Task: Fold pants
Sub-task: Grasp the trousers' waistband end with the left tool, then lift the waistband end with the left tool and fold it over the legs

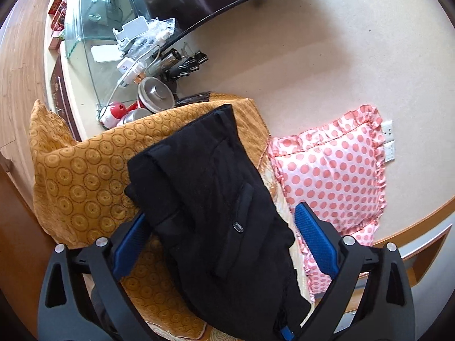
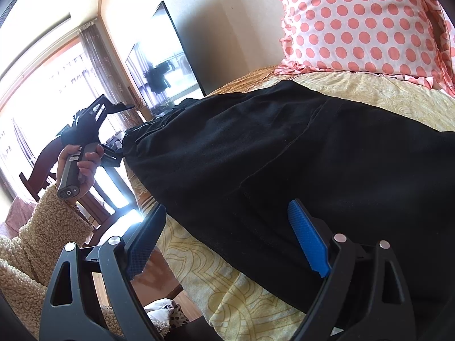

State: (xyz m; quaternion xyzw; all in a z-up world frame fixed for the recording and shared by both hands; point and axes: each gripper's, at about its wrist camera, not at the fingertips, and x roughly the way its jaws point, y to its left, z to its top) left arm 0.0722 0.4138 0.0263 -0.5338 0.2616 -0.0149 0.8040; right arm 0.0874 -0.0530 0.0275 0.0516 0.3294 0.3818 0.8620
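While both spread wide, black pants (image 1: pixel 216 199) between left tool (image 1: pixel 221 238) and right tool (image 2: pixel 227 238) pads, ungripped.

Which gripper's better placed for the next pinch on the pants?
Probably left: the left gripper straddles the black pants' end, jaws open. The right gripper only straddles their side edge.

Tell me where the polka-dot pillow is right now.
The polka-dot pillow sits on the right in the left wrist view, against the wall beside the black pants. In the right wrist view it fills the top right, just beyond the pants.
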